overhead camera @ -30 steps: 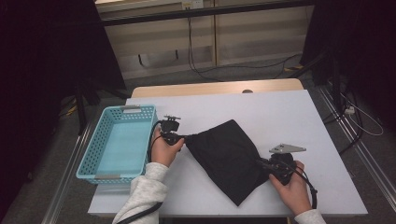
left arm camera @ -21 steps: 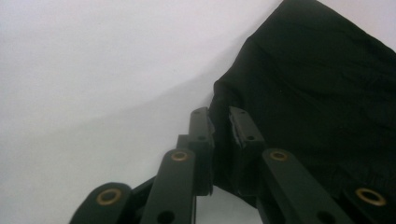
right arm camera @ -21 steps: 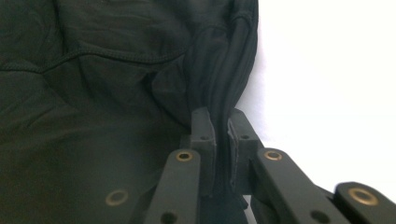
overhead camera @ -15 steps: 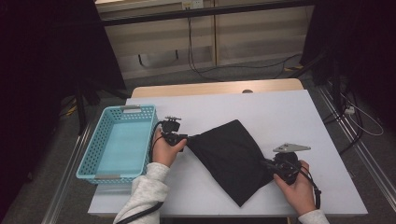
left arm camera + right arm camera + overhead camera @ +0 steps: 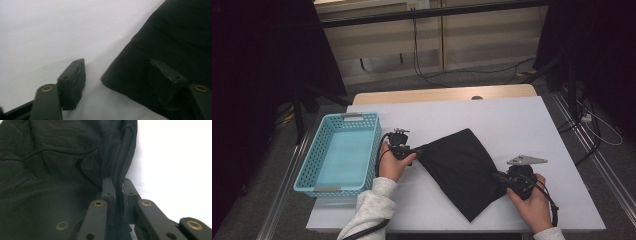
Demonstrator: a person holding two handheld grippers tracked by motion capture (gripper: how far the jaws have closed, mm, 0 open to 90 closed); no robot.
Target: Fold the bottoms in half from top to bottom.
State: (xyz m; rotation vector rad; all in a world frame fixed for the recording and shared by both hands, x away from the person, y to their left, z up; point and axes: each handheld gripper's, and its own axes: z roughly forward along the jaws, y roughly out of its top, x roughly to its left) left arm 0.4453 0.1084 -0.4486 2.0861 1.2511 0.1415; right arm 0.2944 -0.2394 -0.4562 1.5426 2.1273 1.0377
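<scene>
Left gripper: its fingers stand apart, having just been opening. The corner of the black cloth lies between them in the left gripper view, one finger on the bare desk, the other over the fabric. No pad presses on the cloth — the corner is released.

Right gripper: fingers nearly closed, clamped on a bunched fold of the cloth's edge, which rises between the pads in the right gripper view.

Cloth: black, matt, soft woven fabric with a stitched seam and light creases. It lies flat on the desk as a rough diamond between the two hands, one corner toward the left gripper, its lower right edge in the right gripper.

Desk: smooth white top with a pale wooden strip along the far edge.

Basket: light blue plastic, rectangular, perforated walls — it stands at the left end of the desk, just beside the left hand, apart from the cloth.

Against the earlier frames: the left fingers were closed on the cloth corner a second ago and are now parted. The cloth, the basket and both hands keep almost the same places.
</scene>
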